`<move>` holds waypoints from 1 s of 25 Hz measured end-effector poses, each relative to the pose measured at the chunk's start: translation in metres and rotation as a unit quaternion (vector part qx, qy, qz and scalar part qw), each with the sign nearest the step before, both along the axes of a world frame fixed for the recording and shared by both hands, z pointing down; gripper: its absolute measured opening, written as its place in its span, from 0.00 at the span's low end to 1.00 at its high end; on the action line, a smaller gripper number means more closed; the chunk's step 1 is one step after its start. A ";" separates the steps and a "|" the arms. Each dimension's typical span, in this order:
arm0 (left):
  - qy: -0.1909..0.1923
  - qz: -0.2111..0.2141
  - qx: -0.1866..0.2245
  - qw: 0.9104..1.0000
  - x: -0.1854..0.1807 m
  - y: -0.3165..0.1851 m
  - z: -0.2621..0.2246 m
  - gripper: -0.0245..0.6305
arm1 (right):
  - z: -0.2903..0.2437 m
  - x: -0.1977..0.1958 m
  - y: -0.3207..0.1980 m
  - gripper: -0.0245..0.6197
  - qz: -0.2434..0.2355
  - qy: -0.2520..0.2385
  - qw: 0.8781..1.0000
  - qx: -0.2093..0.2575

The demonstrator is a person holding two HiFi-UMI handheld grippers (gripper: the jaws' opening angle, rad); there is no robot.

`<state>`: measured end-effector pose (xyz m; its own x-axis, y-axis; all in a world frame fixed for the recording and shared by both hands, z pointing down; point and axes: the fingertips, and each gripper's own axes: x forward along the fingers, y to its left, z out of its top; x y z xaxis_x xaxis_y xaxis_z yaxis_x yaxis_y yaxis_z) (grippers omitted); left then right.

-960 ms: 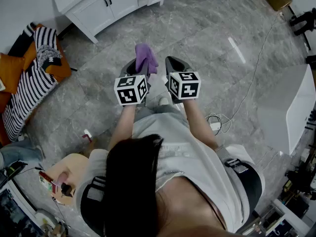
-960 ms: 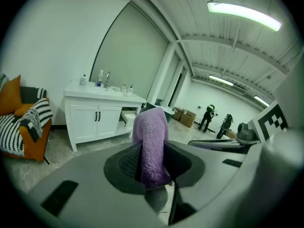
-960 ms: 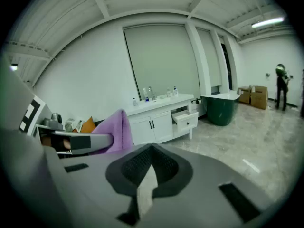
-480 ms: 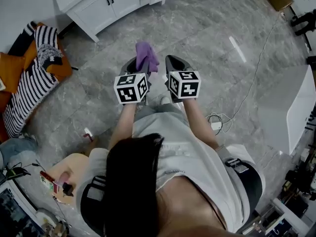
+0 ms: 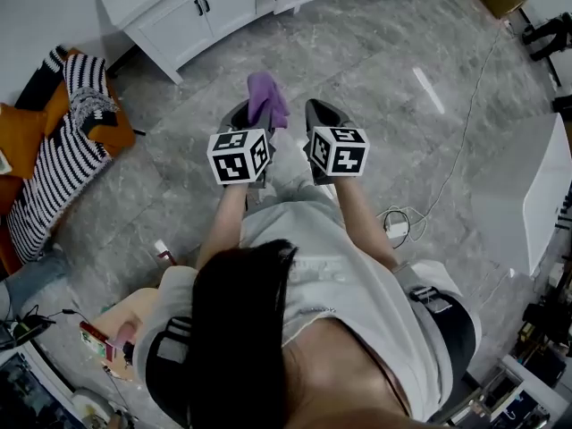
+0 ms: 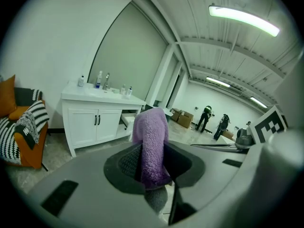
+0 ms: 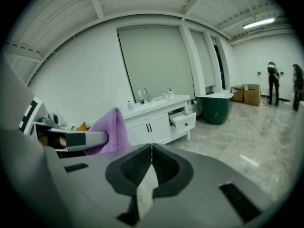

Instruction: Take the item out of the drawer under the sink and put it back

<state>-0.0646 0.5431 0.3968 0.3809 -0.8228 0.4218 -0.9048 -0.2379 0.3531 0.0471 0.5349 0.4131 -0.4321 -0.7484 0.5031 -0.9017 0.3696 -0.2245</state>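
Person (image 5: 295, 315): stands facing the vanity (image 5: 174, 12), well apart from it, with 1 gripper in each hand.
Left gripper (image 6: 152, 164): clenched on the cloth, held out toward the vanity and tipped a little downward.
Cloth (image 6: 151, 137): purple and fuzzy, pinched between the left jaws. Its free end stands up above them and folds over. It is out of the drawer, in the air well in front of the vanity.
Right gripper (image 7: 150, 161): jaws pressed together with nothing between them. It sits just beside the left gripper, on the side toward the vanity's drawer end.
Floor (image 5: 402, 96): grey marbled tiles between the person and the vanity.
Vanity: white, against the wall, with 2 doors that have dark handles.
Drawer (image 7: 184, 120): at the vanity's right end, beside the doors, pulled open.
Bottles (image 6: 99, 79): several small ones on the vanity top, round the tap.
Sofa (image 6: 28, 151): orange, left of the vanity, with a black-and-white striped throw (image 5: 54, 150) over it.
Tub (image 7: 216, 107): dark green, right of the vanity, past the drawer.
Boxes (image 7: 247, 94): cardboard, farther right of the vanity, beyond the tub.
People (image 7: 273, 82): 2 of them, far off to the vanity's right, near the boxes.
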 end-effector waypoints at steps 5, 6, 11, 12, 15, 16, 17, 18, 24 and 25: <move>0.005 0.004 -0.015 1.000 -0.016 0.001 0.010 0.19 | 0.007 -0.014 0.004 0.06 0.011 0.001 1.000 -0.002; 0.005 0.005 -0.016 1.000 -0.018 0.001 0.012 0.19 | 0.008 -0.015 0.005 0.06 0.012 0.002 1.000 -0.004; -0.003 0.007 -0.012 1.000 -0.018 -0.003 0.010 0.19 | 0.016 -0.015 0.003 0.06 0.016 -0.006 1.000 -0.014; -0.005 0.009 -0.011 1.000 -0.018 -0.004 0.010 0.19 | 0.018 -0.015 0.002 0.06 0.018 -0.009 1.000 -0.017; -0.011 0.007 -0.010 1.000 -0.022 -0.010 0.010 0.19 | 0.021 -0.017 -0.004 0.06 0.023 -0.017 0.999 -0.018; -0.010 0.004 -0.009 1.000 -0.024 -0.014 0.011 0.19 | 0.021 -0.017 -0.007 0.06 0.021 -0.017 1.000 -0.015; -0.009 0.001 -0.007 1.000 -0.024 -0.019 0.011 0.19 | 0.021 -0.017 -0.012 0.06 0.019 -0.015 1.000 -0.010; -0.008 -0.002 -0.005 1.000 -0.023 -0.025 0.012 0.19 | 0.020 -0.016 -0.019 0.06 0.016 -0.013 1.000 -0.005; -0.002 -0.011 -0.010 1.000 -0.012 -0.061 0.014 0.19 | 0.017 0.011 -0.069 0.06 0.027 -0.006 1.000 0.004; -0.002 -0.010 -0.010 1.000 -0.010 -0.069 0.013 0.19 | 0.014 0.014 -0.079 0.06 0.026 -0.002 1.000 0.008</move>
